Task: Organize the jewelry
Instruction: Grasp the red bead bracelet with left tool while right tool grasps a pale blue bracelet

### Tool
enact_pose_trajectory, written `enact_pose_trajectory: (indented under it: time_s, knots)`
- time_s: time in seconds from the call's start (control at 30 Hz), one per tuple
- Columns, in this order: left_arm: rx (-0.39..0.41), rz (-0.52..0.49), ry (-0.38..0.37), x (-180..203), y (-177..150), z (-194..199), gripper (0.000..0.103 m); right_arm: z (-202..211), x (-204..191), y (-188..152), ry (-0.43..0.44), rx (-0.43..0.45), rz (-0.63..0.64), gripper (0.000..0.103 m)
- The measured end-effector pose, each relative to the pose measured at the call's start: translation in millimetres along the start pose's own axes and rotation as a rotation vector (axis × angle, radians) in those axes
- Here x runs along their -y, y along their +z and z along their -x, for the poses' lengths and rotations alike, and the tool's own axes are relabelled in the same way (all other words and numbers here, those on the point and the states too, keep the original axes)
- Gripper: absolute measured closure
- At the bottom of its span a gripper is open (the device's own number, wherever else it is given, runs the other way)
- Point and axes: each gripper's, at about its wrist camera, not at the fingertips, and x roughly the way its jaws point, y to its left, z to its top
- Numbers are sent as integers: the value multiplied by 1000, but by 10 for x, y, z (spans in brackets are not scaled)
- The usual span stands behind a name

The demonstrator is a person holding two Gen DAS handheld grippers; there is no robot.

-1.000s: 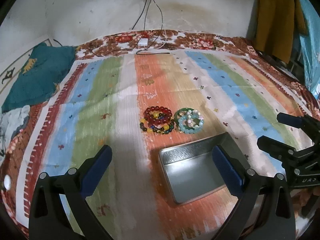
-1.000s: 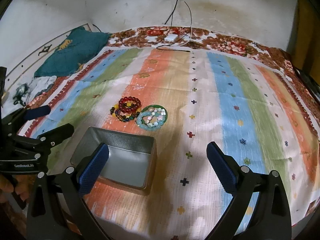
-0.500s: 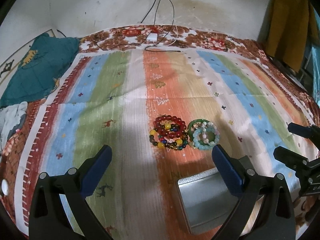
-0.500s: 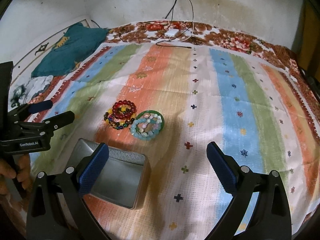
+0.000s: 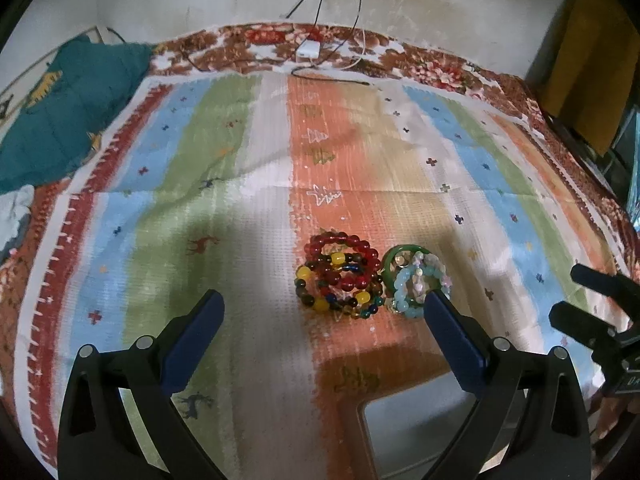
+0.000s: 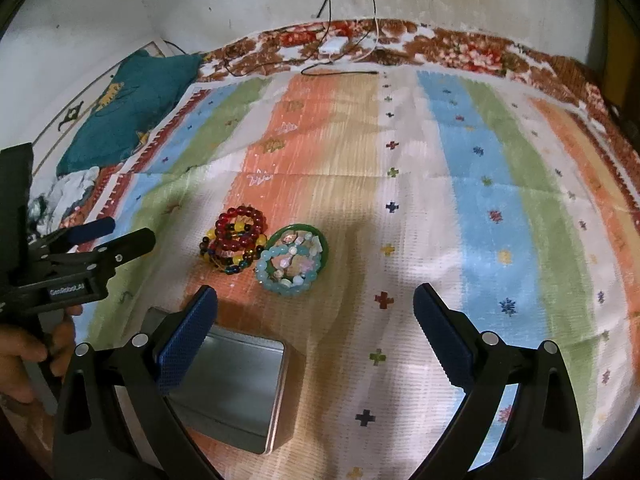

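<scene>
On the woven striped cloth (image 5: 248,208) lie two heaps of round glossy jewelry, touching each other: red and yellow bead bracelets (image 5: 340,278) and, at their right, pale blue bead bracelets (image 6: 290,266) piled on a smooth green bangle (image 6: 324,250). Nearer to the cameras stands a square tin box (image 6: 240,384) of dull grey metal, open, with rounded corners. The left gripper (image 5: 322,312) and the right gripper (image 6: 314,306) both have their blue ribbed pads spread wide with nothing between them, and the right pad of the left gripper hides the edge of the pale blue heap.
</scene>
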Motion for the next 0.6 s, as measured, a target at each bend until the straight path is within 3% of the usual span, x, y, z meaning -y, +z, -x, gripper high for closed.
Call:
enact_pose_trajectory:
  time_s: [0.17,0.6]
  knots:
    - [-39,34,-33,-70,65,-163,8,-99,21,64,5,-25,-15,4]
    - [-106,60,-24,-157,216,-485,17,-448,24,189,8,-104,-20,5]
